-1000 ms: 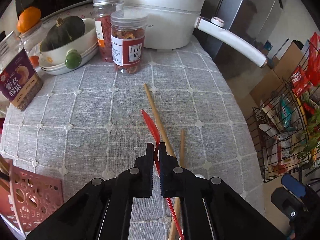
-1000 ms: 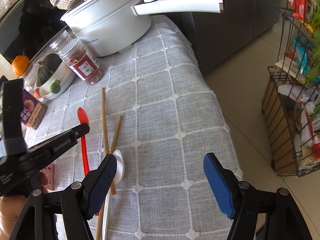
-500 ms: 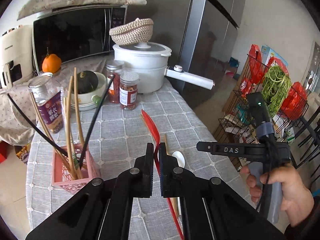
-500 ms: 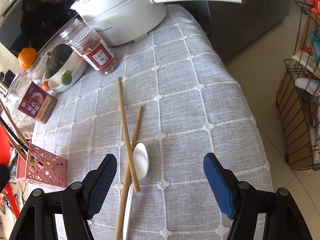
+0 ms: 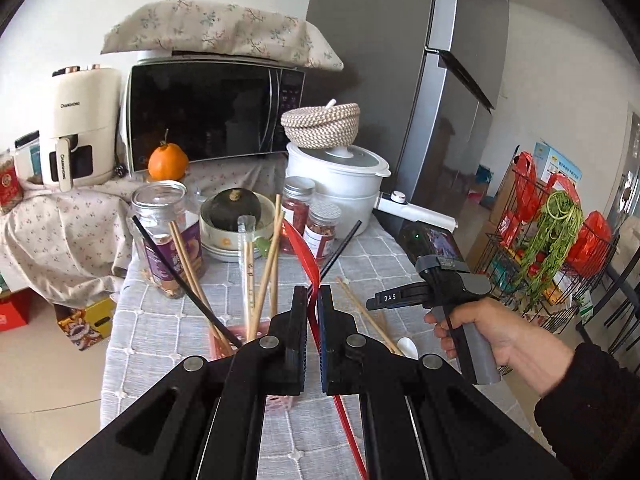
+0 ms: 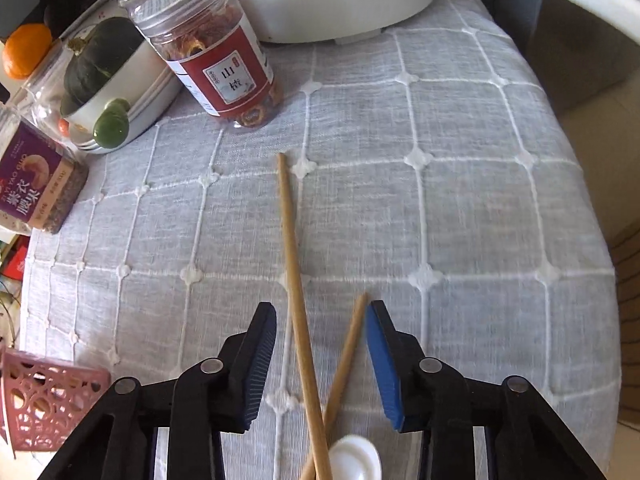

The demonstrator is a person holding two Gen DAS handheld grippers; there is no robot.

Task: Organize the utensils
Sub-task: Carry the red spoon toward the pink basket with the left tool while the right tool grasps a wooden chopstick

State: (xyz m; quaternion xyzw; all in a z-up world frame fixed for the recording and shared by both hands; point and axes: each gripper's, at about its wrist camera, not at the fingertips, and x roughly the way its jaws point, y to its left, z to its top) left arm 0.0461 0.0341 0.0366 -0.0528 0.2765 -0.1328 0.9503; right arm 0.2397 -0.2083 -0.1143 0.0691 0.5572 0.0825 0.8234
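**A:** Where are the utensils?

**B:** A red spoon (image 5: 306,254) is pinched between the nearly closed jaws of the left gripper (image 5: 313,300), raised in the air, bowl end up, above a pink holder (image 5: 224,340). The holder already has several wooden and black chopsticks leaning out of it.

**A:** And the others?

**B:** Two wooden chopsticks (image 6: 294,280) lie crossed on the gray checked tablecloth (image 6: 460,208). A white spoon (image 6: 356,458) lies by their crossing, at the bottom edge of the right wrist view.

**A:** What is the right gripper doing?

**B:** The right gripper (image 6: 322,336) is low over the cloth, jaws partly open, one on each side of the crossed chopsticks. It grips nothing. The person's right hand (image 5: 492,334) holds its handle.

**A:** What surrounds them?

**B:** Beyond the chopsticks stands a jar with a red label (image 6: 212,52), a bowl holding a dark green squash (image 6: 100,64), and a white pot (image 5: 336,178). Behind are a microwave (image 5: 212,114) and an orange (image 5: 168,162).
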